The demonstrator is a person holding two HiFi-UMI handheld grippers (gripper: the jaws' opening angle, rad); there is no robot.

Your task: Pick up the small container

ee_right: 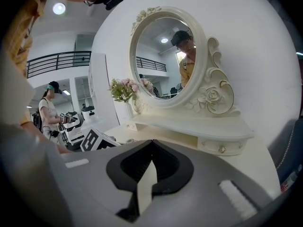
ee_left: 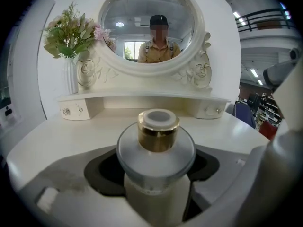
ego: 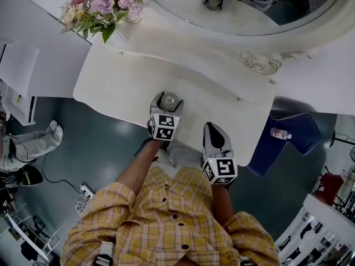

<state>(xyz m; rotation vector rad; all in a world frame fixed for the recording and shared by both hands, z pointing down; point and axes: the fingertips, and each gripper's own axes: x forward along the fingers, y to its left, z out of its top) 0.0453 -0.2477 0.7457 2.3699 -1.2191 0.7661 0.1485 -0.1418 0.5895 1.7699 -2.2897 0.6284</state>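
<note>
**A:** Far left first. What's in the tall white vase [ee_left: 71, 77]?

**B:** A bunch of pink and cream flowers [ego: 100, 7]. It stands at the back corner of the white dressing-table worktop [ego: 127, 76], well apart from where I work, so it shouldn't hinder me.

**A:** And your left gripper [ego: 168, 105]?

**B:** I've tipped it downward at the front of the worktop so that its jaws stand wide on either side of the small white container with a gold cap [ee_left: 156, 150]. The container stands upright on the worktop between them. I see dark gaps on both sides, so I judge the pads aren't pressing yet. Squeezing them in comes next, I think.

**A:** Anything inside the container?

**B:** I can't tell, because the cap is on and the body is opaque.

**A:** And on the right?

**B:** My right gripper [ego: 213, 133] has its jaws brought together on nothing. I'm holding it near the worktop's front edge, beside the left one and out of its way.
</note>
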